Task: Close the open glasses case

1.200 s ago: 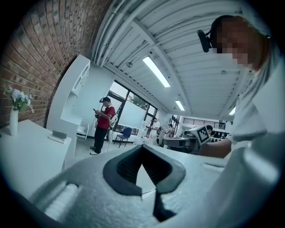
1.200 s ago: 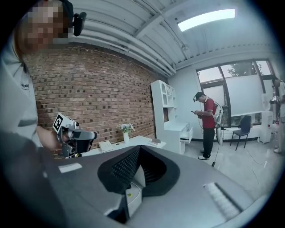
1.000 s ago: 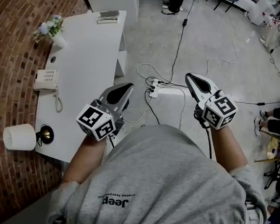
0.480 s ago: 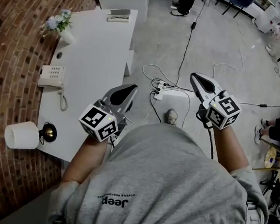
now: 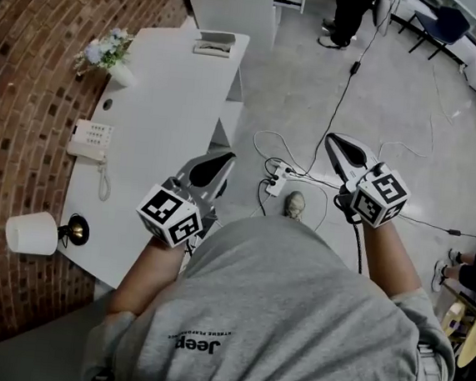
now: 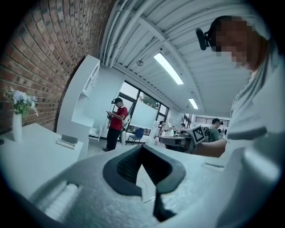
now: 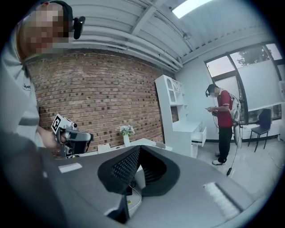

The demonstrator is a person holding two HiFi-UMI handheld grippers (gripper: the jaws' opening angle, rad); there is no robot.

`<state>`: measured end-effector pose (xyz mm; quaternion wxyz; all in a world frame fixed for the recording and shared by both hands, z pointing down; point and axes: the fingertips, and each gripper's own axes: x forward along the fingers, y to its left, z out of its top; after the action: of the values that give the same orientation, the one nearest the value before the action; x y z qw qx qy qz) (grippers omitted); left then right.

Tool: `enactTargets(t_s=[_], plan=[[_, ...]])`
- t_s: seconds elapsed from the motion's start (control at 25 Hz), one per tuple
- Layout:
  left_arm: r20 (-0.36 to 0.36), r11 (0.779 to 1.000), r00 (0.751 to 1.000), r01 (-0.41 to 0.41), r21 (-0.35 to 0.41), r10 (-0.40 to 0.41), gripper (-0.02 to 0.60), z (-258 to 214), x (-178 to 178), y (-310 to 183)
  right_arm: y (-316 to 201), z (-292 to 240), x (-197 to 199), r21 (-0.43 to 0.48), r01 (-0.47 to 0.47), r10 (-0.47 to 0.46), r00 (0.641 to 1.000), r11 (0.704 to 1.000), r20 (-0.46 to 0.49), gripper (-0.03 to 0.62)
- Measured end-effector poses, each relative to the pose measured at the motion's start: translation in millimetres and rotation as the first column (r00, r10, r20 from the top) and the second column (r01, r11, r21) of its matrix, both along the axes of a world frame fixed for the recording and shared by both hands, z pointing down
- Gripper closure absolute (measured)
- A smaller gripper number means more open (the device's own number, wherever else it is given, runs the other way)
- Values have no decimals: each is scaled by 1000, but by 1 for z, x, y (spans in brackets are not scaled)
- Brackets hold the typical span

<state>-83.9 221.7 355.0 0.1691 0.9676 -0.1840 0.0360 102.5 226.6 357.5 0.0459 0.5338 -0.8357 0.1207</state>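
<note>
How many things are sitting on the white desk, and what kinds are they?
vase of flowers: 1
telephone: 1
lamp: 1
glasses case: 1
Total: 4

Head view steeply down, gripper views level, all sharing desk point(image 5: 159, 136)
</note>
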Motion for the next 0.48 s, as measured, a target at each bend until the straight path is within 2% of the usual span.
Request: enactTargets(t_s=[0.32,0.48], plan=[[-12,999,999,49,5,-48,583,-20,149,-75,-93,-11,134,3,90,-90,996,996,5,585],[2,998,998,60,16,-61,583,-28,198,-103,-122,-13,180,12,108,-108,994,994,20,585]])
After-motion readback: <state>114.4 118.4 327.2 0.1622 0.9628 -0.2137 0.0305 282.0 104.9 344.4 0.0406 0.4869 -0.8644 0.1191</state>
